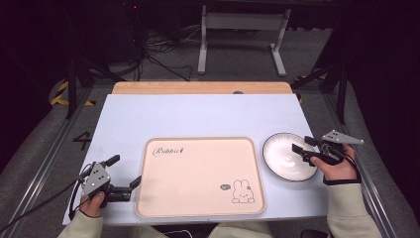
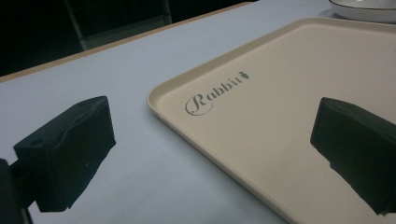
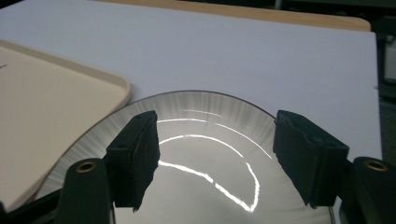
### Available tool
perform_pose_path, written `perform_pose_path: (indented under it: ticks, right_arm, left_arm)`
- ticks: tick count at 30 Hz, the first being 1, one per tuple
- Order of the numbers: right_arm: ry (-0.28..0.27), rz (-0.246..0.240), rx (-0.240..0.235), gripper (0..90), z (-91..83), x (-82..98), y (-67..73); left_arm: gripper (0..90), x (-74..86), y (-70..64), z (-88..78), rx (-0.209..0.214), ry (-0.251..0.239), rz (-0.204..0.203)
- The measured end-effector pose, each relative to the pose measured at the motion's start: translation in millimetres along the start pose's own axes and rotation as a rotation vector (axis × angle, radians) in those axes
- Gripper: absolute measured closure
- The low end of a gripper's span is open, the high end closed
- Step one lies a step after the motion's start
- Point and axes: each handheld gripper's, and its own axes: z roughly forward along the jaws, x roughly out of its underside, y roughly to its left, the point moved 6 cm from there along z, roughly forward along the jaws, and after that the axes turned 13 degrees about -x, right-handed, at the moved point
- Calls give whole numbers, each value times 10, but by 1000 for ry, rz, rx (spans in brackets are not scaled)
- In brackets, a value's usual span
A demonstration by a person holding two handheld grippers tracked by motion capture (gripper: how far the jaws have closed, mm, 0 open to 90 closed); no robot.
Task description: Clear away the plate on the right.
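Over plate [image 3: 205, 154] rim, parted right tongs [image 3: 215, 158]

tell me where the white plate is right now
In the high view the white plate sits on the table's right side, just right of the beige tray, with the right gripper over its right rim.

In the left gripper view the top edge cuts the plate [image 2: 362, 11] and the tray [image 2: 289, 130] runs out at right. In the right gripper view the bottom edge cuts the plate [image 3: 205, 154], and the tray [image 3: 51, 116] is cut at left.

Dim surround; glare streaks (overhead light) on plate [image 3: 205, 177]
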Motion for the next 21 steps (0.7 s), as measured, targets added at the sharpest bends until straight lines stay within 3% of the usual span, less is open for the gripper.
perform_pose_path:
  ticks: [6,21]
  right_arm:
    - [23,52,74,327,-40,86,-122]
    - [61,158,123,322,-84,307,-358]
  left_arm:
    - [3,-1,-2,1,-2,-2,1]
    - [3,0,-1,0,-1,1,3]
